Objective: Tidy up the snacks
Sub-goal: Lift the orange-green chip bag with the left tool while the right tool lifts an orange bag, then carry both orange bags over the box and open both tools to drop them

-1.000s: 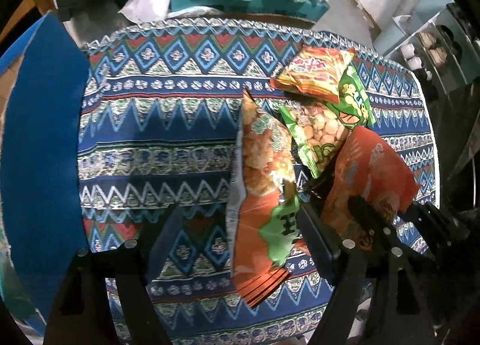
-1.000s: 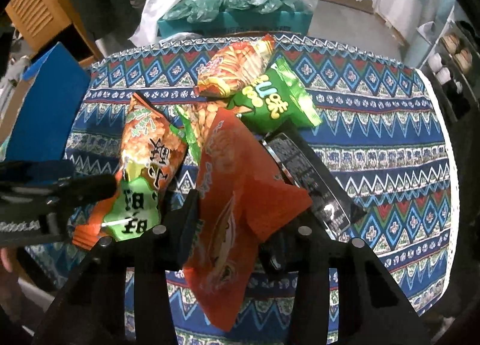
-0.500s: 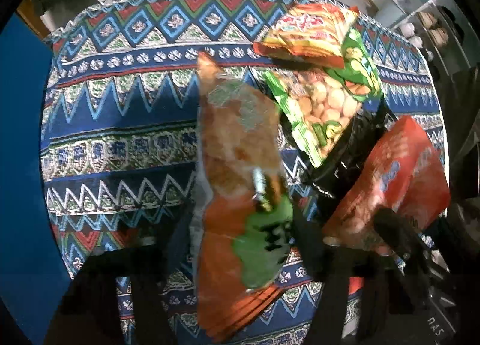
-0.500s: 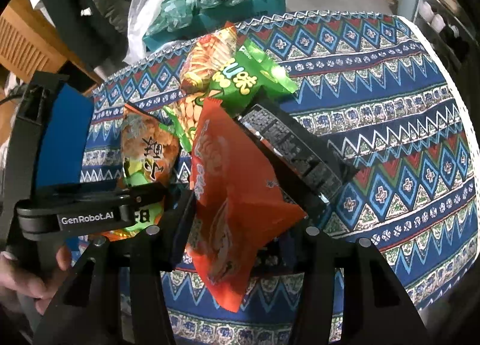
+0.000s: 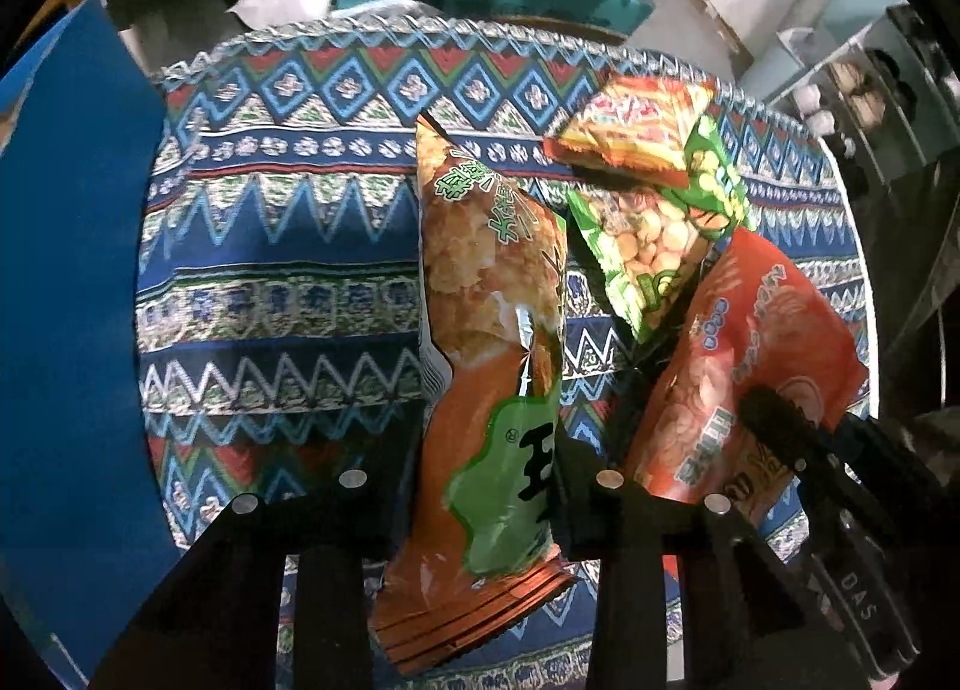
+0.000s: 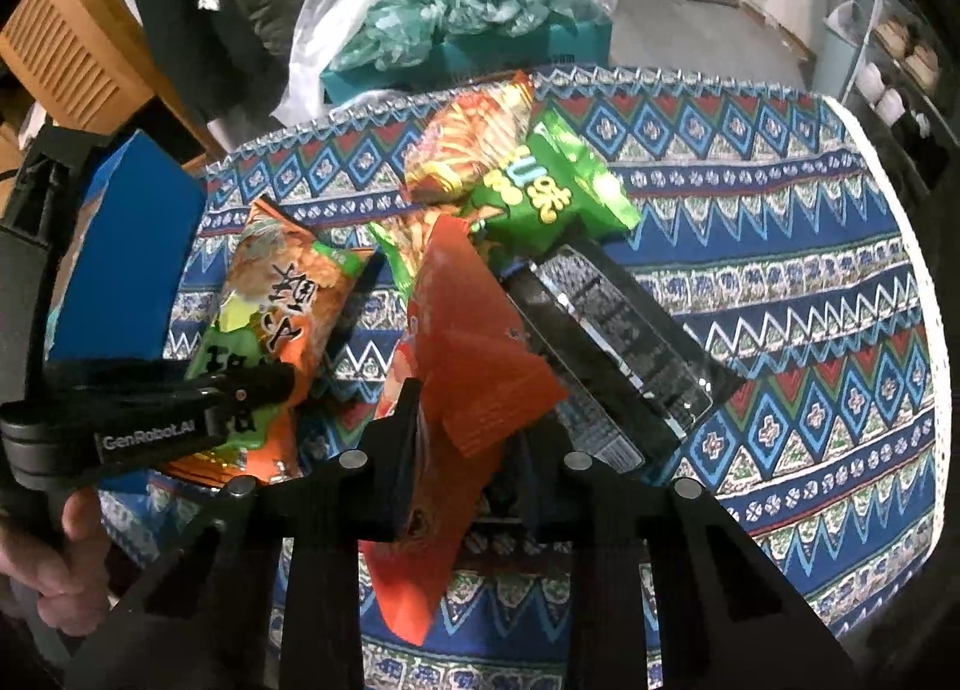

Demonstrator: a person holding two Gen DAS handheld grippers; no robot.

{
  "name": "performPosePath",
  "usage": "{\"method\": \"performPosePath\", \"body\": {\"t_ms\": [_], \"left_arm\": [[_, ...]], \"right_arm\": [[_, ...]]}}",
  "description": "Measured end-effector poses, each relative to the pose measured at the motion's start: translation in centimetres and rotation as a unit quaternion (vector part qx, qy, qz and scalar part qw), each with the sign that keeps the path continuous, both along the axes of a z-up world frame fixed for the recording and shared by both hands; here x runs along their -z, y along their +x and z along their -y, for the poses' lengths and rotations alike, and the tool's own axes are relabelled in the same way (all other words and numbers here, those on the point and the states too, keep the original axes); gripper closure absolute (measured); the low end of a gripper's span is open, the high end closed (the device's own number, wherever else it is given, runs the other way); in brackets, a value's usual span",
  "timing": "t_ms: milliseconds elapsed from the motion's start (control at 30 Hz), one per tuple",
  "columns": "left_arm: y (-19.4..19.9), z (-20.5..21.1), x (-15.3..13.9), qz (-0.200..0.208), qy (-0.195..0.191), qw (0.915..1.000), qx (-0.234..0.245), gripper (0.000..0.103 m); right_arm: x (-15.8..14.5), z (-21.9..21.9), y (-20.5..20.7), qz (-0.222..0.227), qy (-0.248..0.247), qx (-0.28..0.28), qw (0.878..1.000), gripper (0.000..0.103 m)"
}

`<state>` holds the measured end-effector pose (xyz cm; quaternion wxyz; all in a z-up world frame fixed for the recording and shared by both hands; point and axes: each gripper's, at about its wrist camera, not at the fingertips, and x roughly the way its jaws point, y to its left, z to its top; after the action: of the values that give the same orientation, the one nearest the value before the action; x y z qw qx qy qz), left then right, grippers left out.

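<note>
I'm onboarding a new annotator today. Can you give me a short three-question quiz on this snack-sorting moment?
1. True or false: the left claw is shut on the orange-and-green snack bag.
2. Multiple choice: what does the right claw grip? A) the black packet B) the red-orange snack bag C) the green bag
3. Fill in: the snacks lie on a patterned ____.

Key: 1 true; 2 B; 3 tablecloth.
</note>
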<state>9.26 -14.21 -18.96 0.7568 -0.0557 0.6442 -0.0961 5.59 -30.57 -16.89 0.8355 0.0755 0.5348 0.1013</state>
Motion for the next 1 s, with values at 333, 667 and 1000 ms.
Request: {"method": "performPosePath", "body": {"t_ms": [333, 667, 1000], "left_arm": [[-1.4, -3.0, -4.9, 0.051, -0.006, 0.9986, -0.012, 0.068], [-3.3, -3.7, -8.0, 0.094, -0.001, 0.9955, -0.010, 0.068], [-4.5, -5.8, -10.8, 0.125, -0.005, 0.9919, -0.022, 0.068]], "right_arm": [[-2.9, -1.6, -0.7, 0.039, -0.014, -0.006, 0.999, 0.078], [-5.9, -2.9, -1.1, 0.067, -0.020, -0.012, 0.997, 0.078], [-8.9, -4.3, -1.7, 0.094, -0.017, -0.022, 0.995, 0.078]]}}
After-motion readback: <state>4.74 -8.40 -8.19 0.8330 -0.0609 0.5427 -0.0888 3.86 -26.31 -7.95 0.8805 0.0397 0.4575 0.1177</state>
